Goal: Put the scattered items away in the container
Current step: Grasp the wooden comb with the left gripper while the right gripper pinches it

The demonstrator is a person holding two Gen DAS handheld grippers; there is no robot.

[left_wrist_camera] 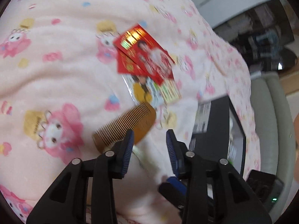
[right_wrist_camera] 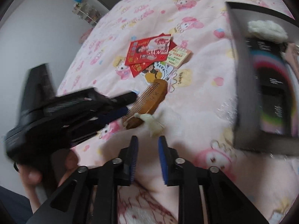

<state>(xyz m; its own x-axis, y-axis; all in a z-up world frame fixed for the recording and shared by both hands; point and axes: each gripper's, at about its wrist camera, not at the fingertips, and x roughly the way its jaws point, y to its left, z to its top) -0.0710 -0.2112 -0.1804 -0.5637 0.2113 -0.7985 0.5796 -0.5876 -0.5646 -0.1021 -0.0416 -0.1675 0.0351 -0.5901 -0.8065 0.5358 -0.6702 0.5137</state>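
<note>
Left wrist view, left gripper (left_wrist_camera: 149,134) fingers parted, empty, beside comb (left_wrist_camera: 125,125), right gripper (right_wrist_camera: 148,140) likewise.

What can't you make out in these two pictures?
- Black box contents: right wrist view, cut by the frame edge and blurred.
- Print on the red envelopes: left wrist view, motion blur.
- Wooden comb lower end: left wrist view, hidden behind the left gripper.
</note>
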